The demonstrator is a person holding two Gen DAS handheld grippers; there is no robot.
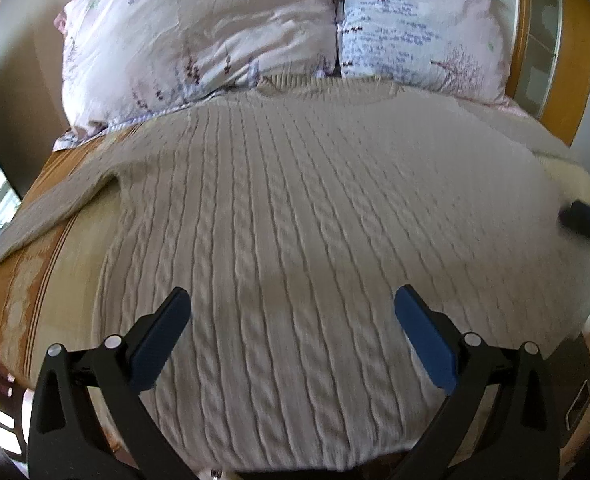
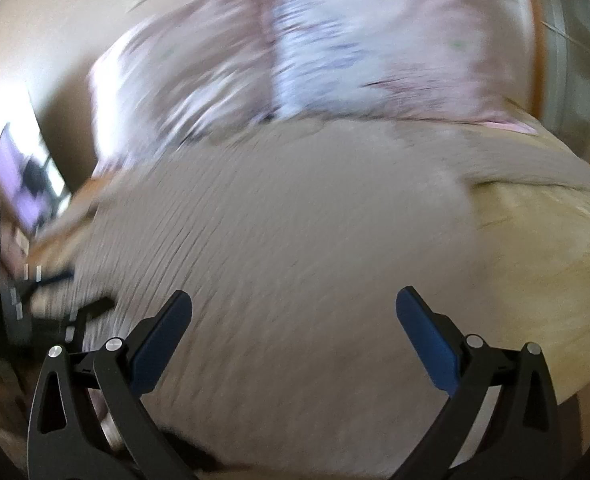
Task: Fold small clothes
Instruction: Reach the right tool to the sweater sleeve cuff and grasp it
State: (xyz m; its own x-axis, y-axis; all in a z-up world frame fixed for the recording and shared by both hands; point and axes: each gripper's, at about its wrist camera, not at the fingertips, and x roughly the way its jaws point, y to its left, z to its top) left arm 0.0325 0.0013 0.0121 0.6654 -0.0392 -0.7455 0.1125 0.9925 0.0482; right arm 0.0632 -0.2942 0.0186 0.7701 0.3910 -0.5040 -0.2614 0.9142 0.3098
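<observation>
A beige cable-knit sweater (image 1: pixel 295 208) lies spread flat on the bed, its collar toward the pillows and one sleeve stretched out to the left. My left gripper (image 1: pixel 293 304) hovers open above the sweater's lower body, nothing between its blue pads. The right wrist view is heavily motion-blurred. There the same sweater (image 2: pixel 295 220) fills the middle, and my right gripper (image 2: pixel 294 304) stands open over it, holding nothing. The other gripper shows as a dark blur at the left edge of the right wrist view and at the right edge of the left wrist view.
Two floral pillows (image 1: pixel 199 48) lie against the headboard beyond the collar. An orange and cream patterned bed sheet (image 1: pixel 55 264) shows left of the sweater and to its right (image 2: pixel 547 264). A wooden bed frame (image 1: pixel 567 80) stands at the far right. A bright window is at far left.
</observation>
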